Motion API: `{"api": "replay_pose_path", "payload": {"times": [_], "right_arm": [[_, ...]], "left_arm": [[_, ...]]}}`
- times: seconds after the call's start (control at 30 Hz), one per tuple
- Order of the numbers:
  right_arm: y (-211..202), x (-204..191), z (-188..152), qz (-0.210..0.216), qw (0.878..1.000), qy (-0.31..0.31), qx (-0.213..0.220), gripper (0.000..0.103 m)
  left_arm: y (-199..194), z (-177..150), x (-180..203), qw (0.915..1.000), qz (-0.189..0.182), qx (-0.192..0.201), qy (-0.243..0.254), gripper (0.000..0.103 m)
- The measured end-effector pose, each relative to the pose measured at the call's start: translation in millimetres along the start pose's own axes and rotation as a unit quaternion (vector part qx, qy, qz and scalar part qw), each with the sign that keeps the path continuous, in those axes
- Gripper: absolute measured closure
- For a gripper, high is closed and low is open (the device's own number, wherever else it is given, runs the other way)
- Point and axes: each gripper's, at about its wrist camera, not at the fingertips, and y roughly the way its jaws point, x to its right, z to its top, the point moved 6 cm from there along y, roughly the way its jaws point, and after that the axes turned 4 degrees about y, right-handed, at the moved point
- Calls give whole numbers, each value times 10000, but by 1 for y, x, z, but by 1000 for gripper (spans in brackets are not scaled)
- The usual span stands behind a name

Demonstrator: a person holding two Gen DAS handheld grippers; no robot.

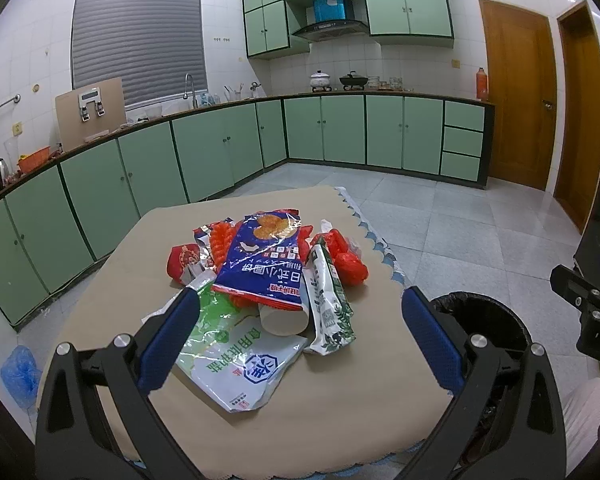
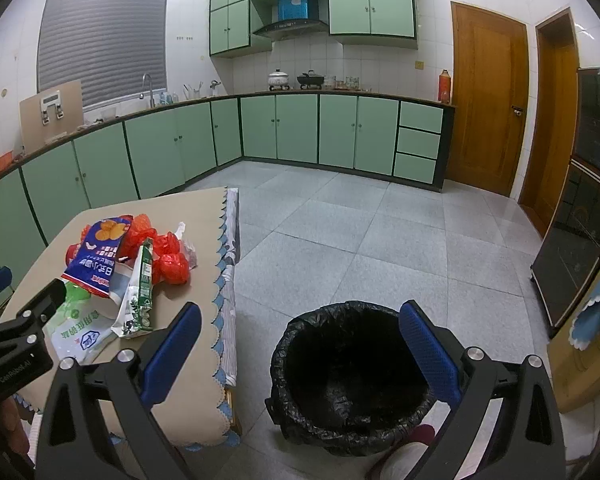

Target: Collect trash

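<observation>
your left gripper hangs over the near edge of the table, jaws spread wide with nothing between them. the trash pile lies ahead on the beige cloth: a blue snack bag on top, a green and white pouch nearest you, a green carton and red wrappers beside it. your right gripper is equally wide and empty, above the black-lined bin on the floor just beside the table.
</observation>
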Motion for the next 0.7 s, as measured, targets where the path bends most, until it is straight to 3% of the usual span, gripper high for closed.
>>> {"api": "replay_pose_path", "payload": {"times": [0.7], "right_arm": [[0, 0, 1, 6, 10000, 10, 10, 6]], "left_arm": [[4, 1, -6, 10000, 42, 4, -33, 5]]}}
